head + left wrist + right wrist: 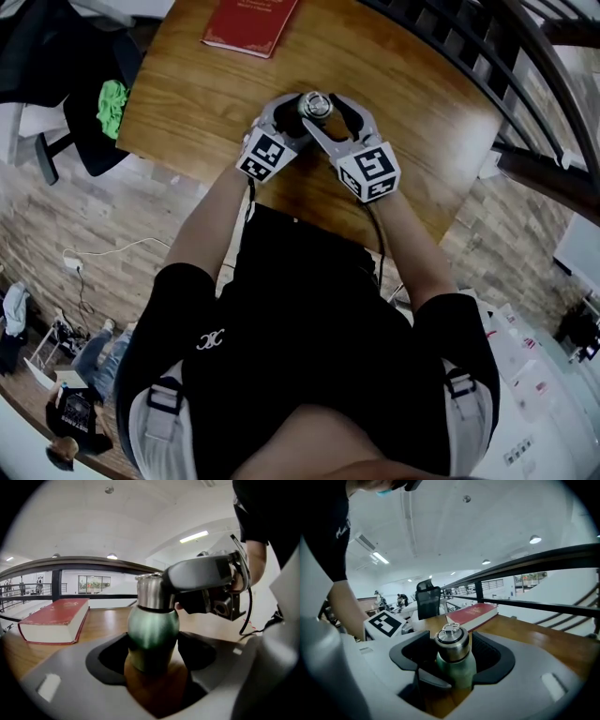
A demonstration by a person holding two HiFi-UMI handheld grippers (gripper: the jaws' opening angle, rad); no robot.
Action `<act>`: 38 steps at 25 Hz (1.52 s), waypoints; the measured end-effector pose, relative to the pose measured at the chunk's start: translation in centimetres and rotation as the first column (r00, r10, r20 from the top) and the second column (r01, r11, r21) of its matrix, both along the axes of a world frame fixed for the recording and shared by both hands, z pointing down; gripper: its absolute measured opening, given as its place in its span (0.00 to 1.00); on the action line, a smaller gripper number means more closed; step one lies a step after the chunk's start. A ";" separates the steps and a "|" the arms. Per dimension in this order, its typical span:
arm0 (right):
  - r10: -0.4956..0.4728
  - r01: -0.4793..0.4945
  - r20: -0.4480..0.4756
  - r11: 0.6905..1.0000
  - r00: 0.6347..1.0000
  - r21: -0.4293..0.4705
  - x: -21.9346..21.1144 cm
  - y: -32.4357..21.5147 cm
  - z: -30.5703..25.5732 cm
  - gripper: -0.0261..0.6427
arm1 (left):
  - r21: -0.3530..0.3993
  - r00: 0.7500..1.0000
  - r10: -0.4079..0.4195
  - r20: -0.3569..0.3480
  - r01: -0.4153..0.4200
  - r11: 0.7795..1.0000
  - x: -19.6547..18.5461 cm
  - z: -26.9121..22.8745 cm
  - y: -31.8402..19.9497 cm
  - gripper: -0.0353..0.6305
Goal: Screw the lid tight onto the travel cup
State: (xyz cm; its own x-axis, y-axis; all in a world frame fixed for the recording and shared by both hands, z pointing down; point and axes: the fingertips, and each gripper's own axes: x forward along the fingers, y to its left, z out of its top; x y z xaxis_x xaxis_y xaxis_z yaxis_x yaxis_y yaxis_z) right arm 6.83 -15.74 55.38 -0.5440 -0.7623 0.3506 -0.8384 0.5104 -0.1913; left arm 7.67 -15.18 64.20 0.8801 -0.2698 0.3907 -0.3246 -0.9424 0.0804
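A green travel cup with a steel lid stands upright on the wooden table. In the head view the cup shows from above between both grippers. My left gripper is shut on the green body low down. My right gripper is shut around the top, its pads at the lid, which carries a small wire ring. From the left gripper view, one of the right gripper's fingers presses against the lid's side. The cup's base is hidden by the jaws.
A red hardcover book lies flat on the table beyond the cup. A dark railing runs past the table's far right. A chair with dark clothing and a green cloth stands off the table's left edge.
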 end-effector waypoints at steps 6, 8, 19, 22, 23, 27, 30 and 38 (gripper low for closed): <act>-0.333 0.332 -0.185 0.942 0.925 -0.036 2.0 0.6 -0.3 0.43 | 0.002 1.000 0.005 -0.011 -0.005 1.000 0.2 0.1 0.0 0.63; -0.434 0.435 -0.244 0.899 0.867 -0.052 2.0 0.3 -0.8 0.43 | 0.002 1.000 0.002 -0.015 -0.002 1.000 0.2 0.1 0.0 0.63; -0.837 0.791 -0.389 0.517 0.386 -0.328 -1.4 0.7 0.7 0.43 | 0.004 1.000 0.007 -0.006 -0.007 1.000 0.2 0.2 0.0 0.63; -0.876 0.805 -0.378 0.444 0.298 -0.394 -1.5 0.8 0.8 0.41 | 0.003 1.000 0.003 -0.007 -0.003 1.000 0.3 0.2 0.0 0.63; -0.881 0.807 -0.378 0.433 0.285 -0.401 -1.5 0.8 0.9 0.41 | 0.002 1.000 0.001 -0.008 -0.001 1.000 0.3 0.2 0.0 0.63; -0.859 0.791 -0.359 0.489 0.364 -0.368 -1.5 0.7 0.8 0.40 | 0.001 1.000 0.001 -0.010 -0.001 1.000 0.3 0.3 0.0 0.63; -0.798 0.742 -0.321 0.597 0.511 -0.304 -1.5 0.4 0.6 0.40 | 0.003 1.000 0.000 -0.014 0.000 1.000 0.2 0.3 0.0 0.63; -0.500 0.480 -0.180 0.865 0.847 -0.144 -0.9 -0.5 0.0 0.40 | -0.001 1.000 0.000 -0.016 0.000 1.000 0.2 0.3 0.0 0.63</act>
